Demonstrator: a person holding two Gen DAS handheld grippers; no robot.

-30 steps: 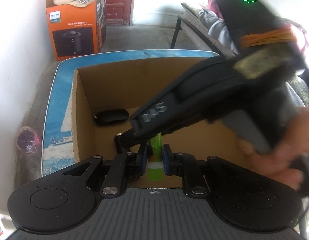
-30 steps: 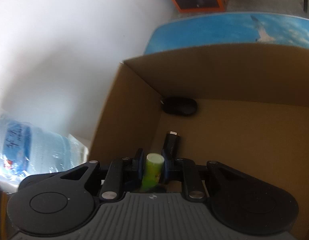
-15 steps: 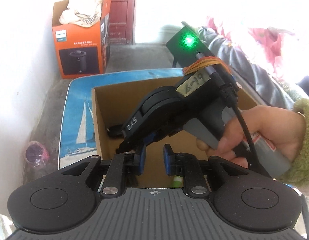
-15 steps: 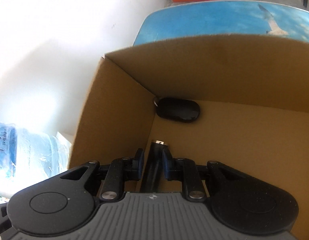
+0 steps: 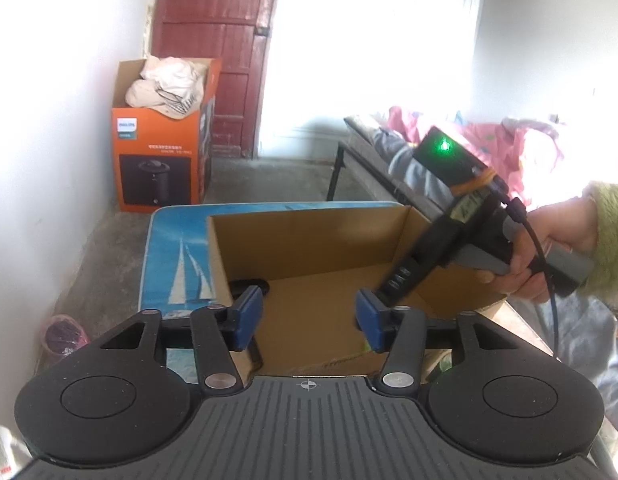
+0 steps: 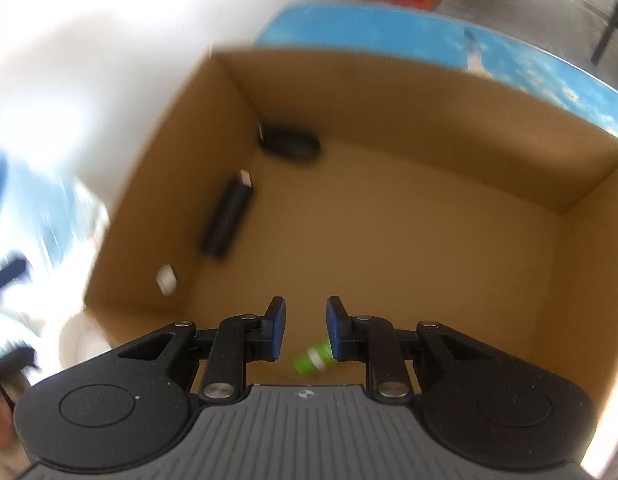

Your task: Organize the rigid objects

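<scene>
Green tube lies on its side on the floor of the cardboard box, near wall, just below the right claw, whose blue pads stand apart with nothing between them. Further in, along the left wall: a black stick-shaped item with a pale tip, and a dark oval case in the far corner. Right view is blurred, so finer details are uncertain. Left claw hangs over the near rim, pads wide apart, empty. Box sits on a blue sailboat-printed surface. Judgement: drop-off step looks complete; next move calls for both claws clearing the rim and locating another rigid item outside the box.
</scene>
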